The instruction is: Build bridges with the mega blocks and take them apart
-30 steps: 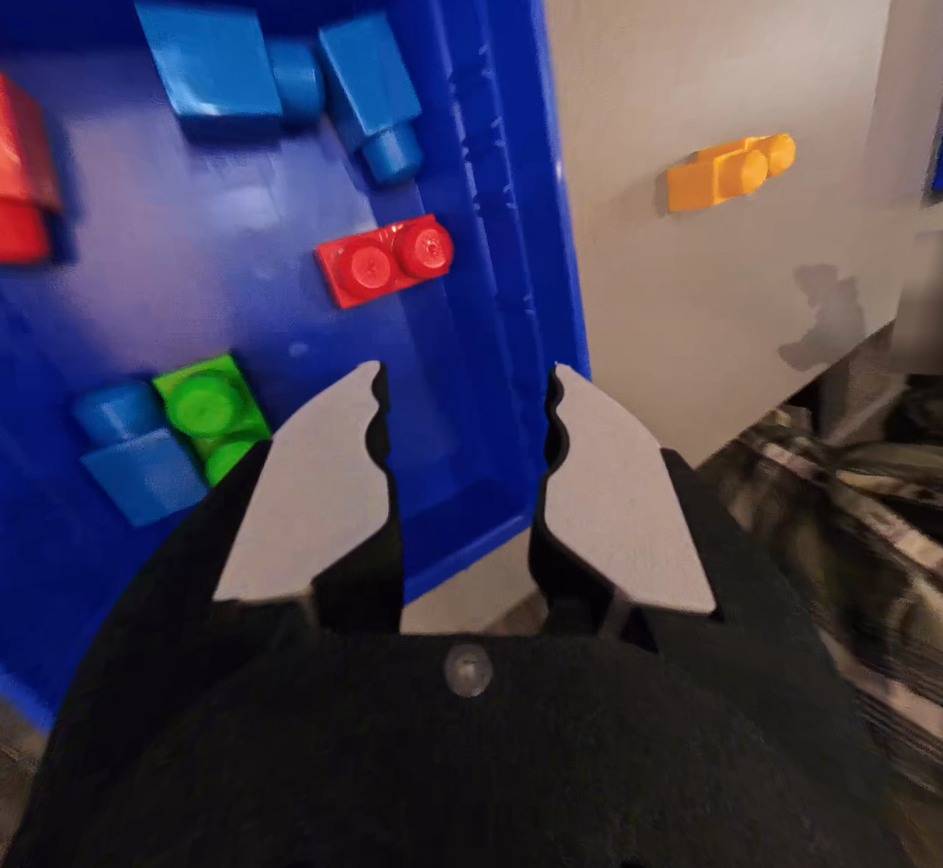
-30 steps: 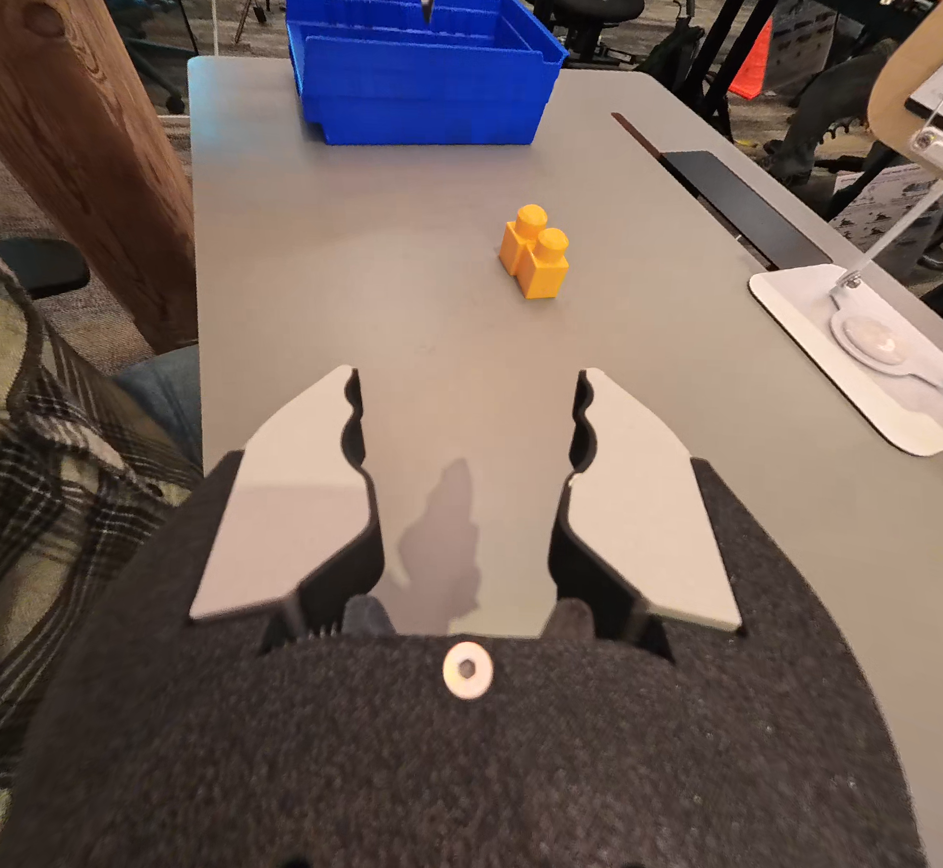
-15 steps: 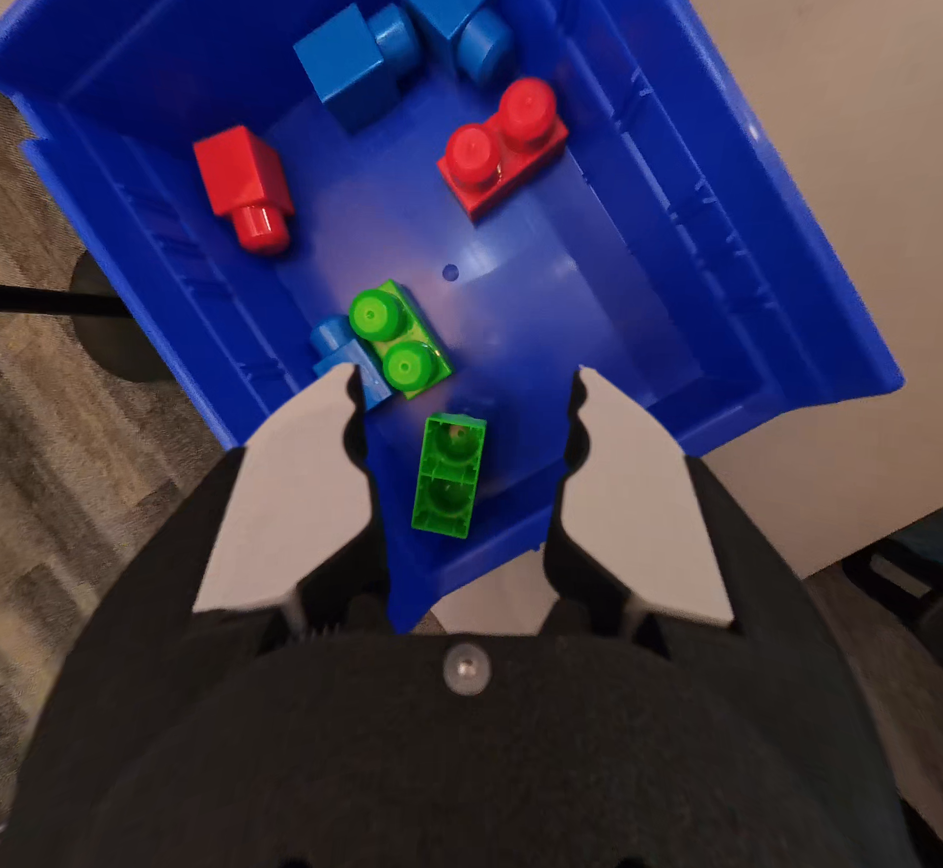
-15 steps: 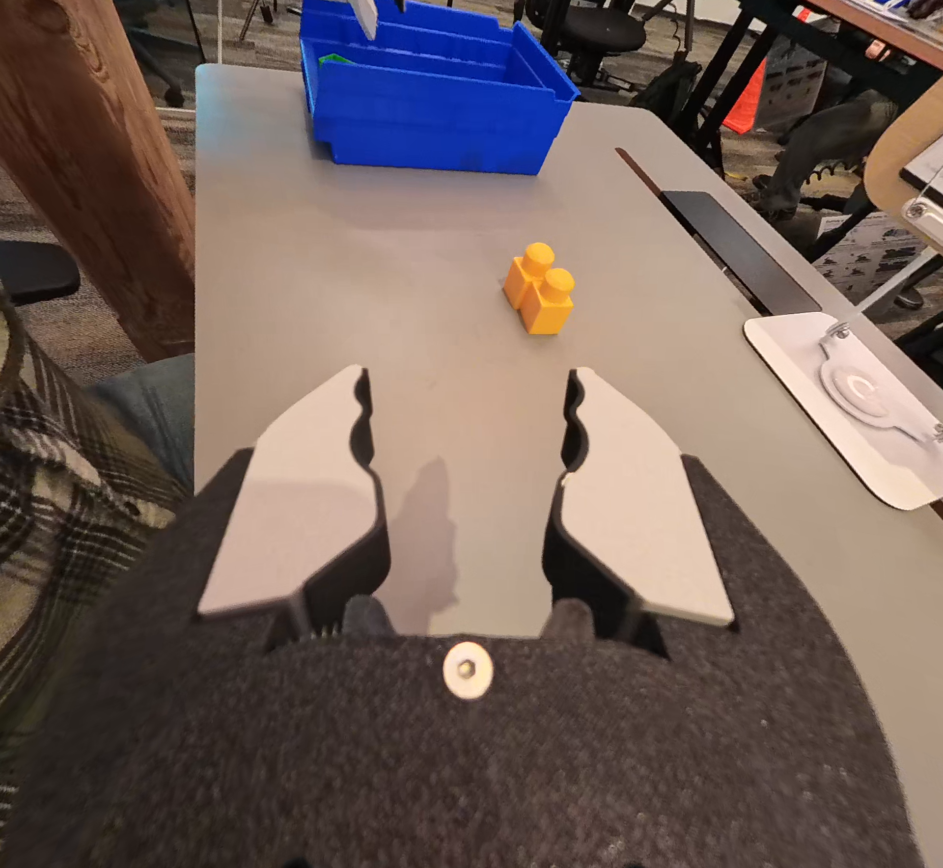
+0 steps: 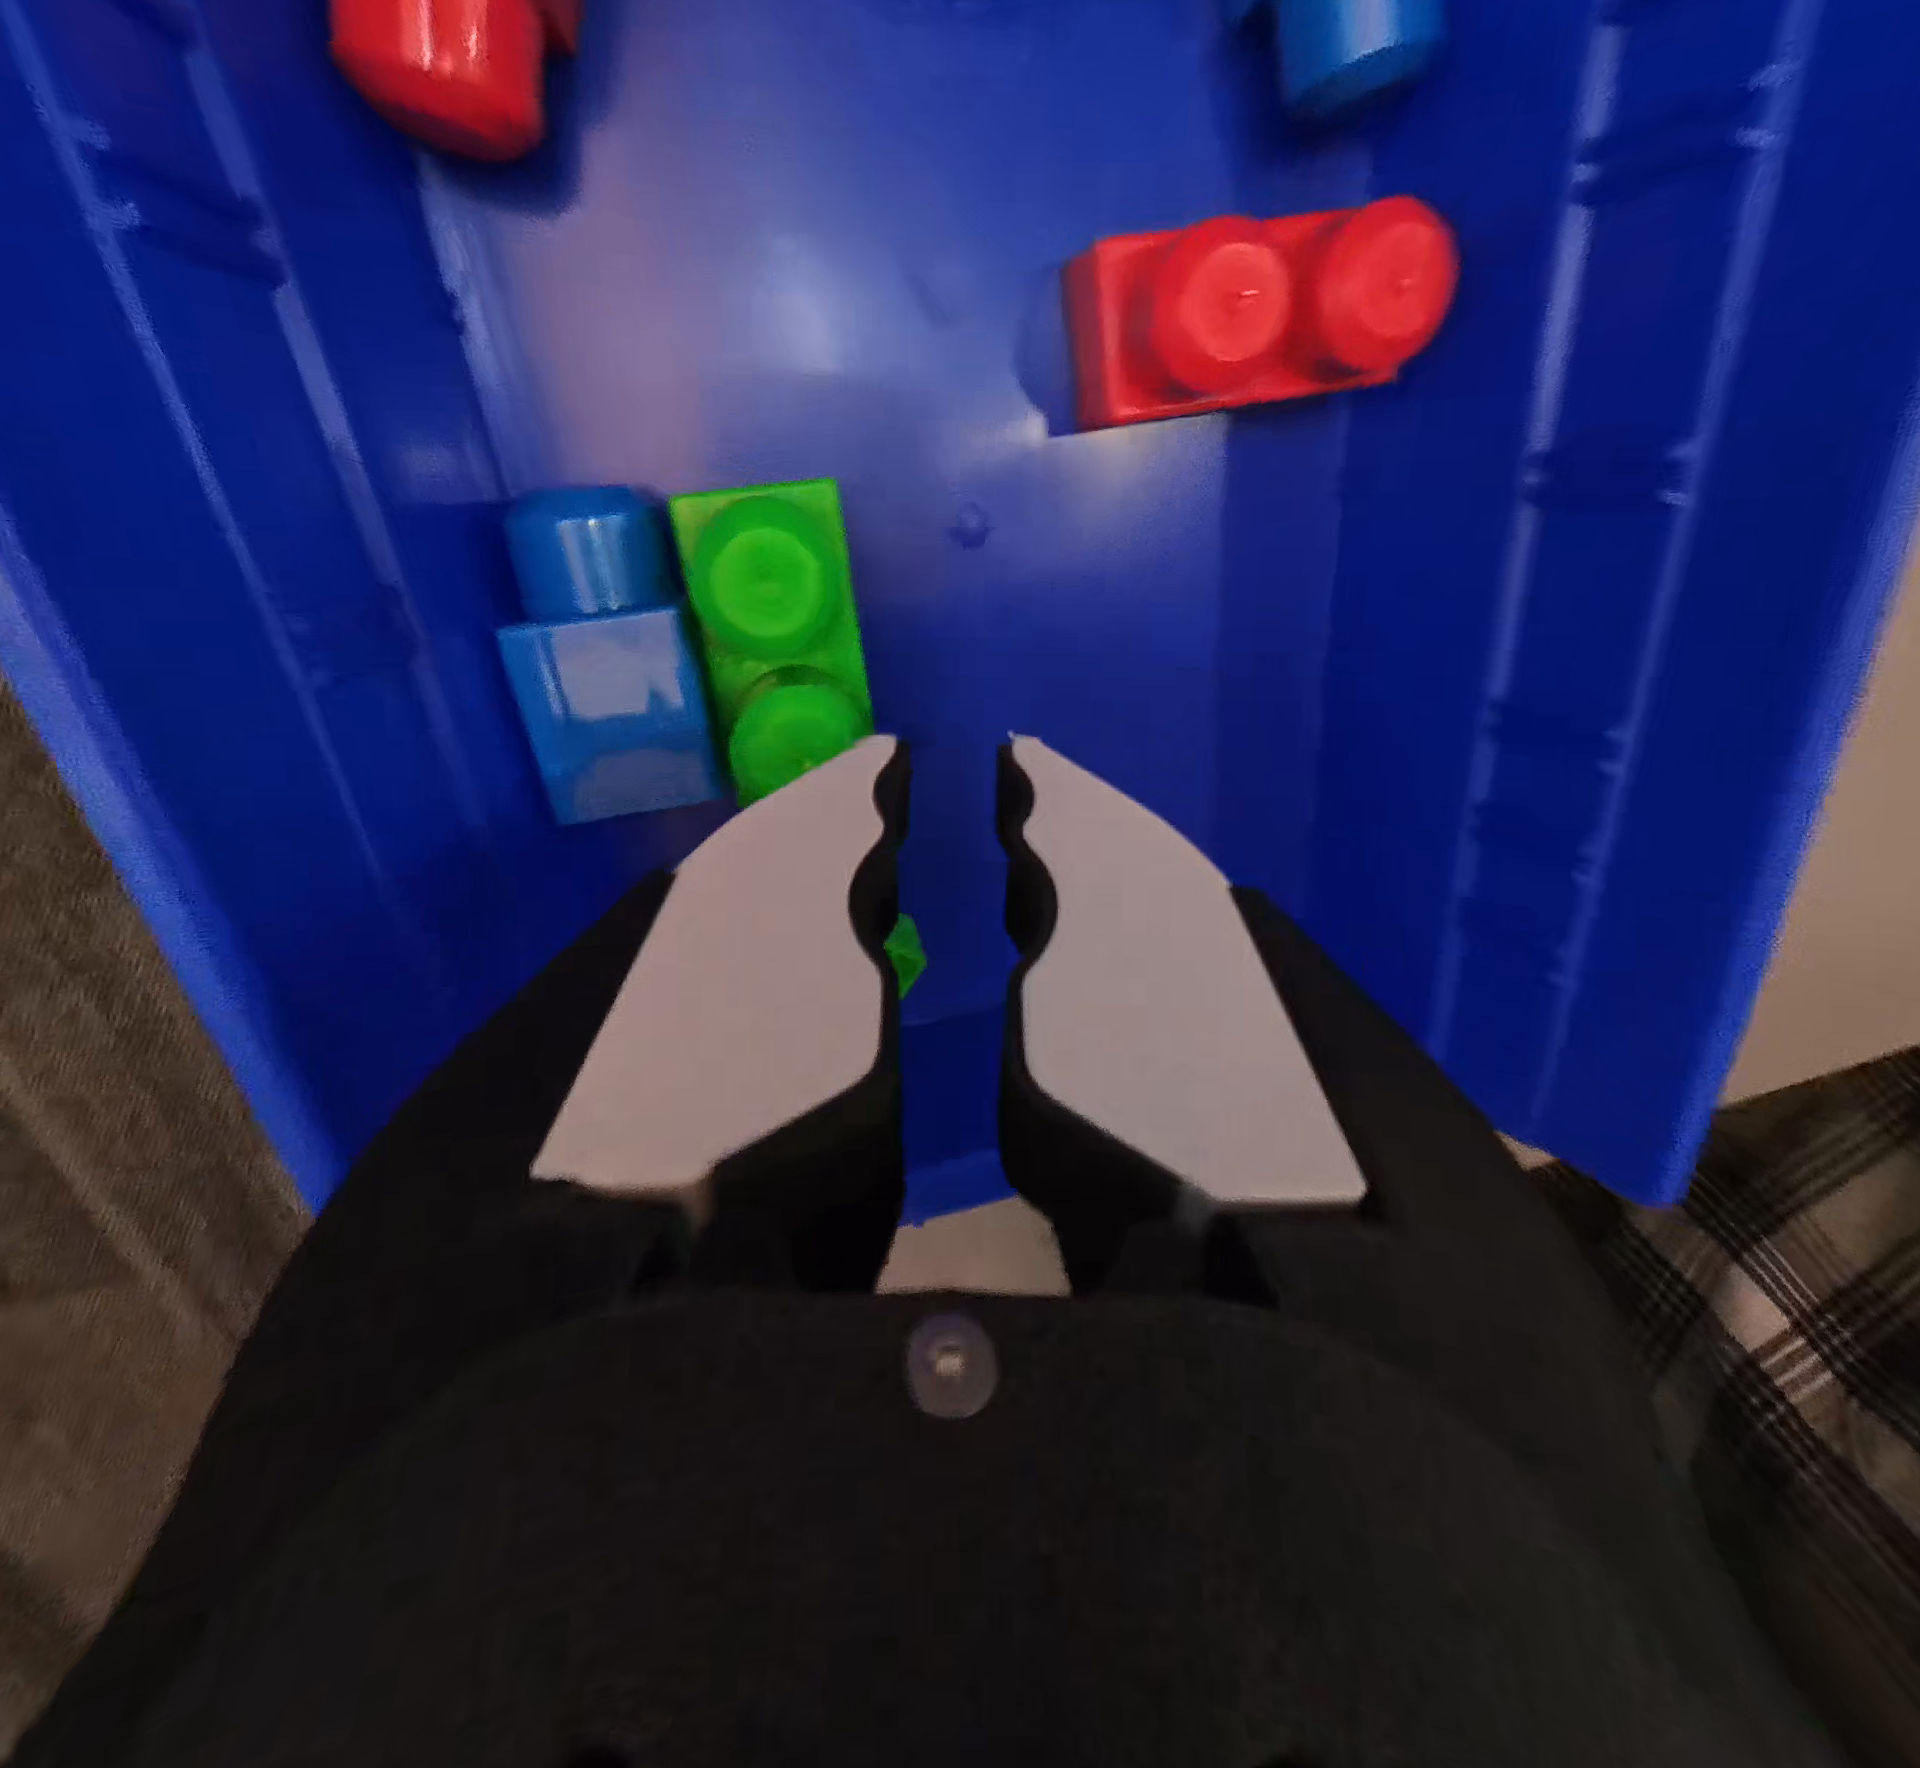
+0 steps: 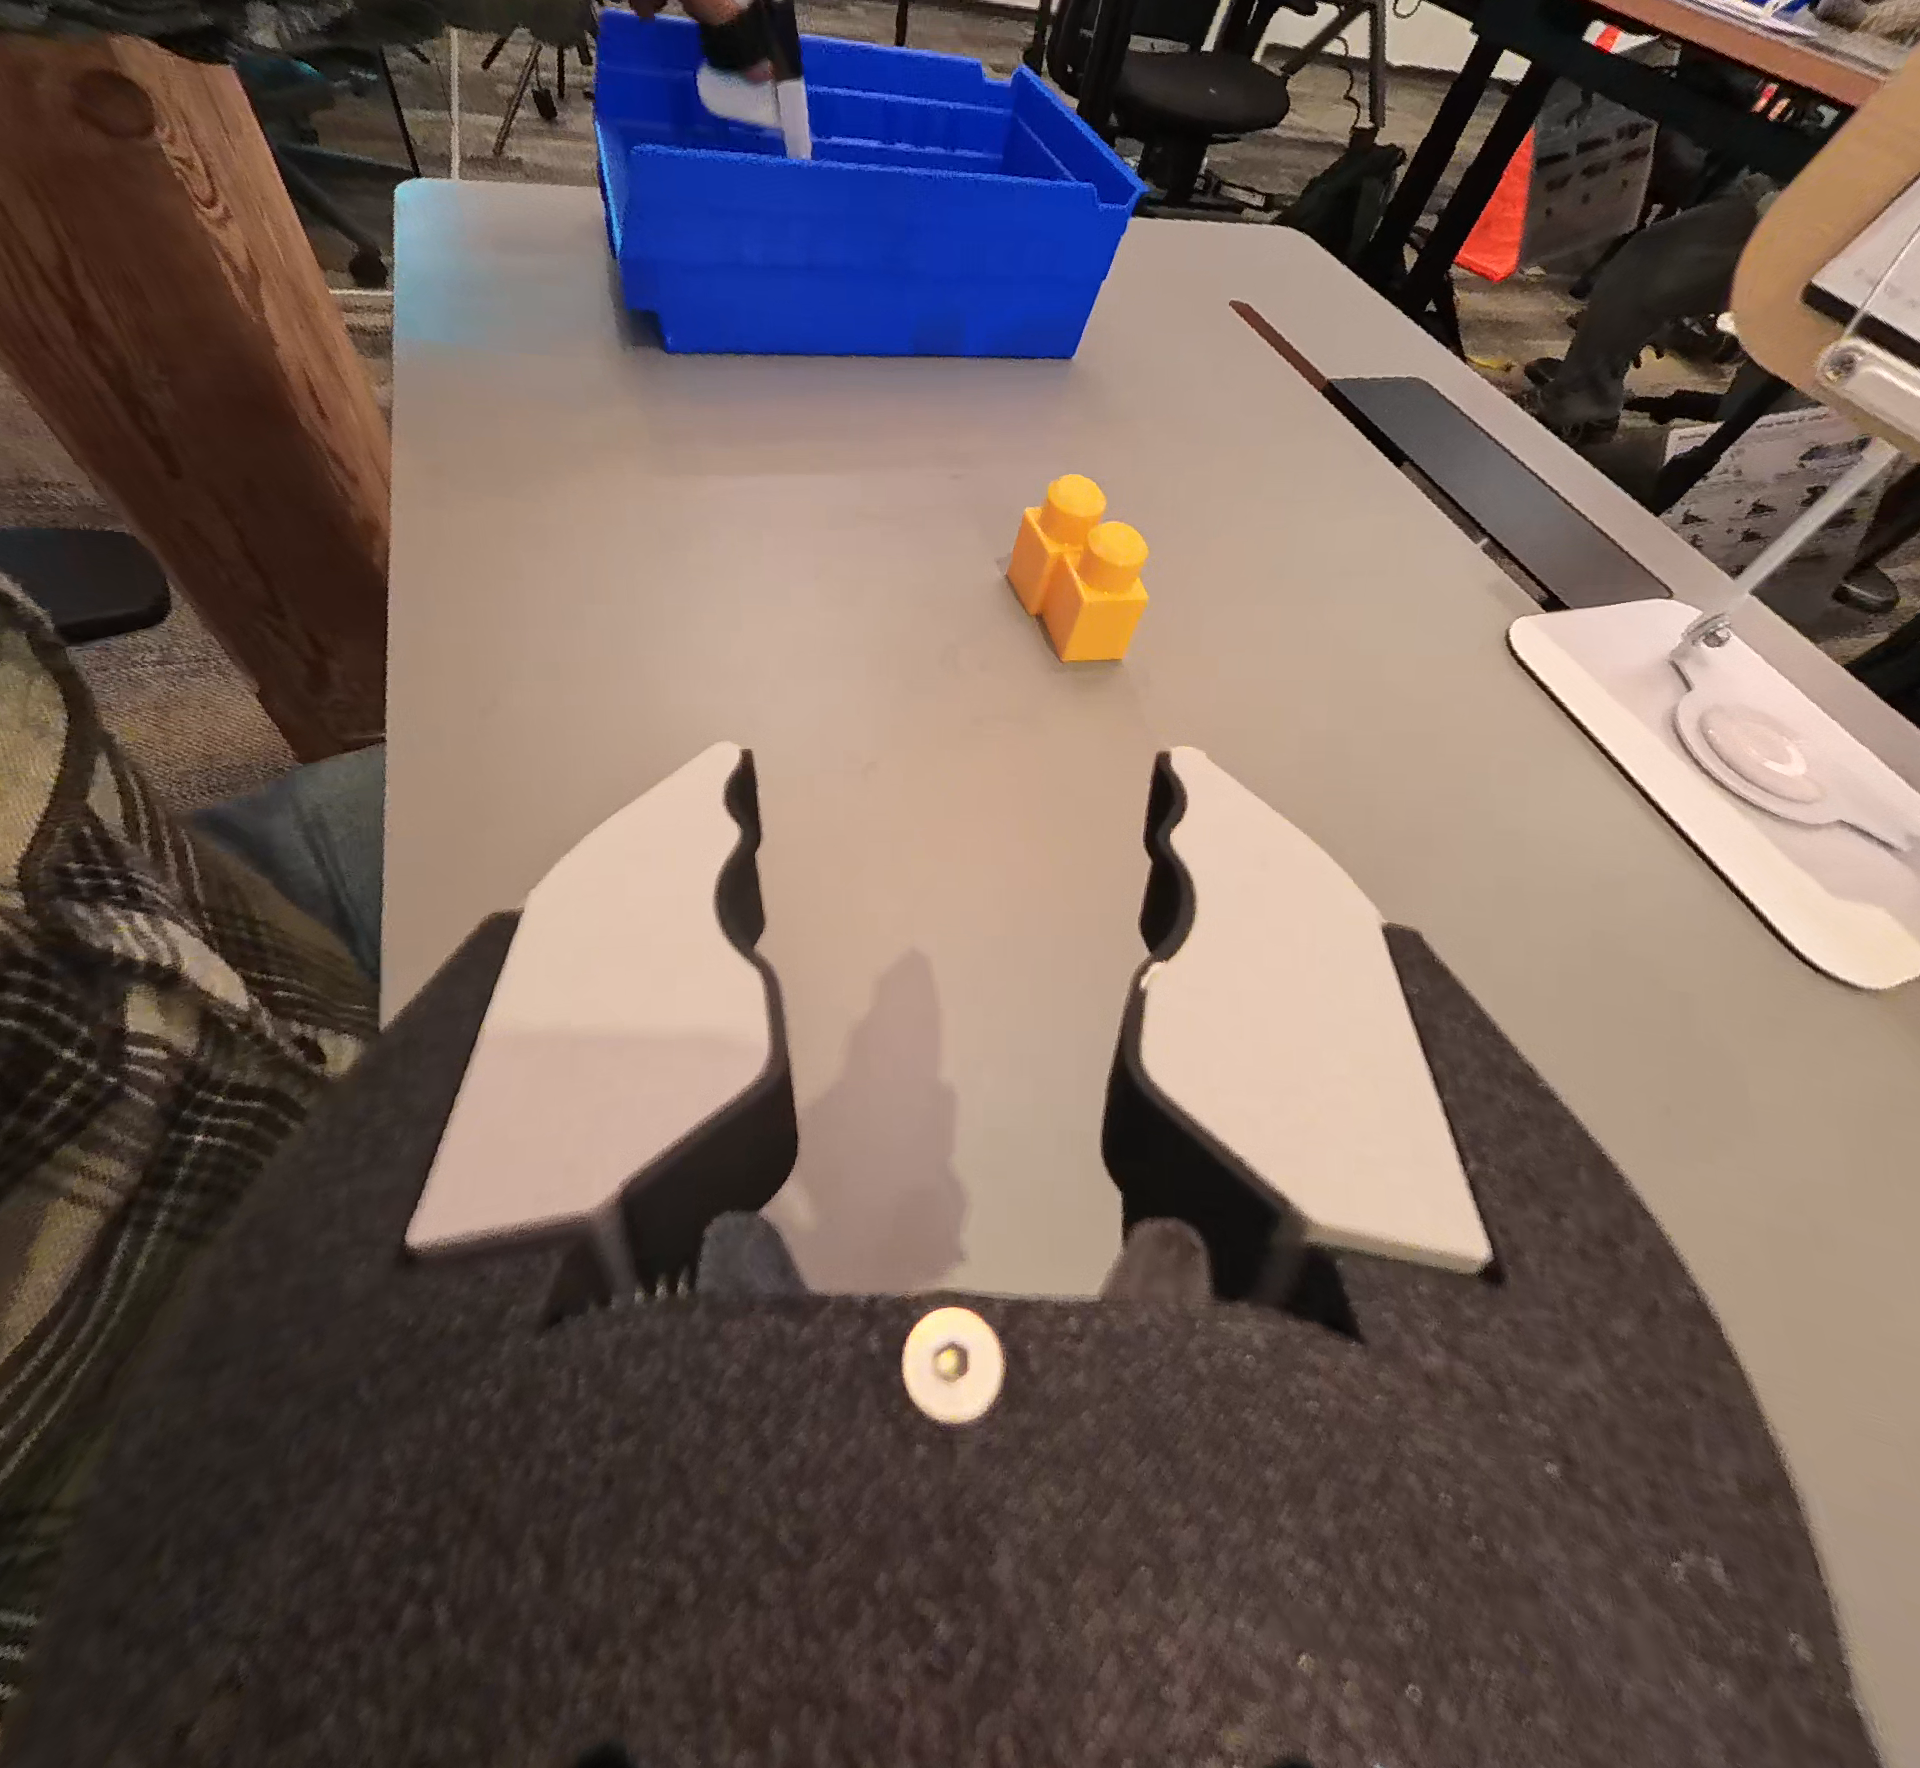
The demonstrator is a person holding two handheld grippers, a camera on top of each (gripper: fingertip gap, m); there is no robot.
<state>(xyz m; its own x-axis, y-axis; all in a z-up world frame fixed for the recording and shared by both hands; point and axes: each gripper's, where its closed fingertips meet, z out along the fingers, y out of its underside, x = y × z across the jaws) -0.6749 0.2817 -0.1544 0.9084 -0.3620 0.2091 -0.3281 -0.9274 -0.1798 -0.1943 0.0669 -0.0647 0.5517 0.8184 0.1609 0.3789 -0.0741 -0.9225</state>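
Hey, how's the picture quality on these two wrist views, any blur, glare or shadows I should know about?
Left wrist view: motion-blurred throughout, soft edges on the green block and red block, pale glare patches on the blue bin floor. Right wrist view: sharper, the orange block crisp, a soft shadow on the table between the right gripper fingers, wide-angle bending at the edges.
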